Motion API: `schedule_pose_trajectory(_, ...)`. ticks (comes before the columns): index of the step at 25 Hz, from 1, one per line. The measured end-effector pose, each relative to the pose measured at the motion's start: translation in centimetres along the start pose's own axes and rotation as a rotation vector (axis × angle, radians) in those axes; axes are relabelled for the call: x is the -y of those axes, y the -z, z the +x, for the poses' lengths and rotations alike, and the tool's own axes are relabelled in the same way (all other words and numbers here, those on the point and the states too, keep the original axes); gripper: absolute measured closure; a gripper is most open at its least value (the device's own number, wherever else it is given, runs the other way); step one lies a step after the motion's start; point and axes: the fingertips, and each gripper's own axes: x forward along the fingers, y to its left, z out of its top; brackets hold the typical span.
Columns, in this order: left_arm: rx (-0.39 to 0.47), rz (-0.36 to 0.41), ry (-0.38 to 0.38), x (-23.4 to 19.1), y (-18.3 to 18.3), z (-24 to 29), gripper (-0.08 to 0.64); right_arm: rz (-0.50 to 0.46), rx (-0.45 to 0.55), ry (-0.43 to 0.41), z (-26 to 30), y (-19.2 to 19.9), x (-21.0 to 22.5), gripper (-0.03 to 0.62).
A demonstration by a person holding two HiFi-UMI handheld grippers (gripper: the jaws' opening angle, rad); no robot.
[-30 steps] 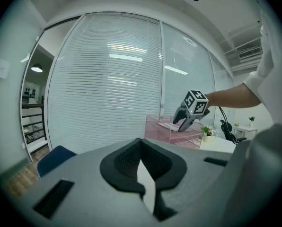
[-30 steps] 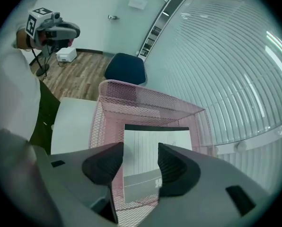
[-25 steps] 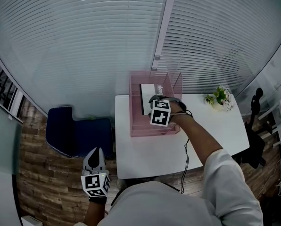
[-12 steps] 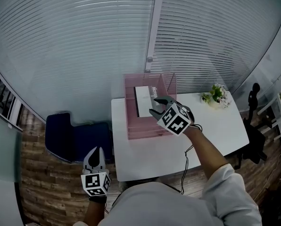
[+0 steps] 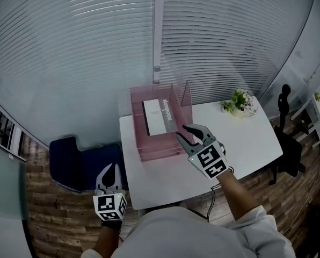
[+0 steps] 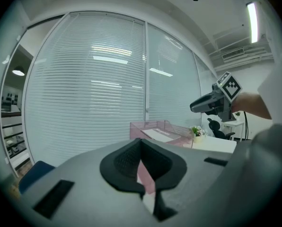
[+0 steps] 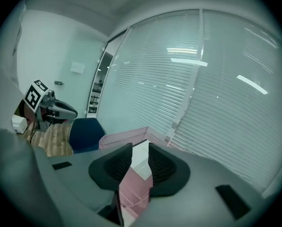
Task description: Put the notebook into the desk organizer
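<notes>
Entry: placing step, judged from the head view.

Change noted: a second ago the right tongs (image 5: pixel 182 133) reach down inside the organizer (image 5: pixel 154 150), right at the notebook (image 5: pixel 160 116). Now they are out of it, lifted and drawn back toward the near side. They hang above the organizer's near right corner and touch nothing that we can see. The notebook does not come with them.

Position of the notebook: it lies inside the pink organizer, against the far left part of it, cover up. The organizer stands at the far left of the white surface (image 5: pixel 246 138). A small plant (image 5: pixel 238 101) sits well apart at the far right.

Meaning for the task: we judge the notebook delivered and let go. What is left looks like clearing the hand away. We cannot tell from here whether the notebook sits fully flat on the organizer's floor.

Right tongs: the jaws have just been closing and now stand at a narrow gap. Nothing is between them. The right gripper view shows only the pink organizer and the surface through the gap.

Left tongs (image 5: pixel 111 168): they are low at the near left, off the surface and above the floor beside the blue chair (image 5: pixel 77 163). The pads meet at the tips and they carry nothing.
</notes>
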Motion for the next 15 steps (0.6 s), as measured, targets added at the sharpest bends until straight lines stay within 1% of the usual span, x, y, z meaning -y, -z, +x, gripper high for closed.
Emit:
schedule_pose_trajectory(7,0.005,0.017,0.032,1.4,-0.6,1.2,0.552,0.104,0.074,0.061,-2.8,0.7,0.6,0.480)
schedule_pose_trajectory(15,0.000,0.026,0.024,1.3,-0.8,1.4,0.552,0.204,0.141,0.106,-4.6,2.1,0.8,0.500)
